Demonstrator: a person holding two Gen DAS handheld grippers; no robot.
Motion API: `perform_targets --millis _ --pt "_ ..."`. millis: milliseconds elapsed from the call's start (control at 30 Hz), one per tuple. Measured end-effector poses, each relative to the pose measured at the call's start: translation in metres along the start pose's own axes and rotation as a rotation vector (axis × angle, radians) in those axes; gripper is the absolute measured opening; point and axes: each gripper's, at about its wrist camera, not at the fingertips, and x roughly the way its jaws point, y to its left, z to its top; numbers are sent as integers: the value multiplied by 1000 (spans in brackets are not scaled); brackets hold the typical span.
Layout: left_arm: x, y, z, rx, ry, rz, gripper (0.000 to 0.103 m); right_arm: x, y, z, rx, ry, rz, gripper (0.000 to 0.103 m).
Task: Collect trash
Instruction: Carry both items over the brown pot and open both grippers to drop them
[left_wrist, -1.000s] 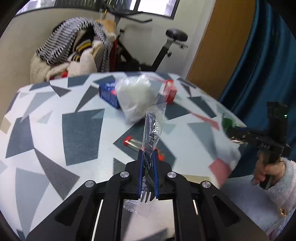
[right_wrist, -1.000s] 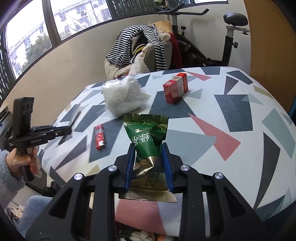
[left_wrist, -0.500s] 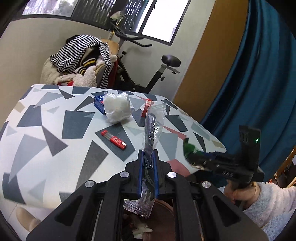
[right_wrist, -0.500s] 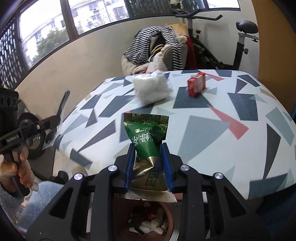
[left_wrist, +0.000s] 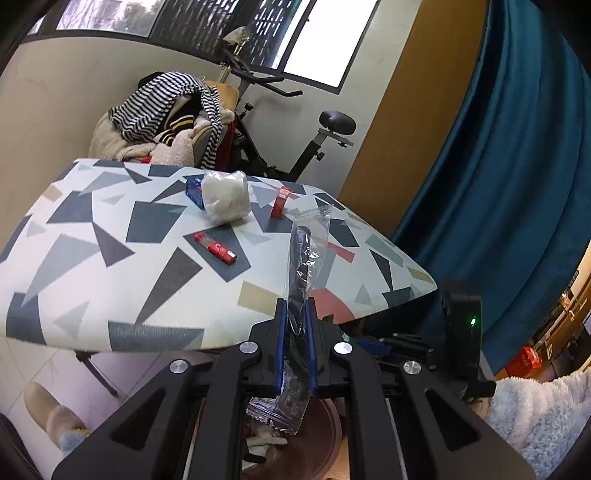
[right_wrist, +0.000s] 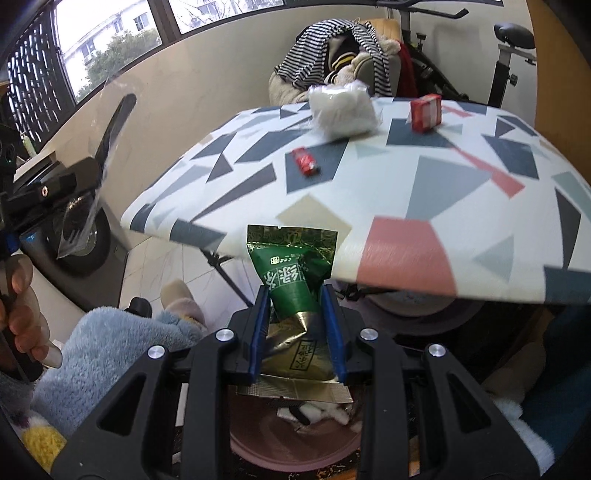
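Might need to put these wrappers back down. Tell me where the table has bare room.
Free: the table's near-left stretch, short of the red lighter, and its right side past the red box. Crowded: the far middle, around the white bag.

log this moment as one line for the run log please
left tongs: shut on clear fork wrapper | right tongs: shut on green tea packet | both above pink bin | nothing dropped yet

table: geometric-print cloth | on it: white bag touching blue box; red box beside; red lighter nearer front edge
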Motion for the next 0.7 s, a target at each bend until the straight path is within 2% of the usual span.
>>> perform_targets --millis 133,367,700 --pt "-3 0 -7 -5 7 6 10 9 5 -19 -6 25 -9 31" --pt "-1 -1 -17 -15 17 4 10 24 14 -32 -32 65 -41 32" --pt "3 1 -24 -20 31 7 10 39 15 -38 -79 98 -57 32"
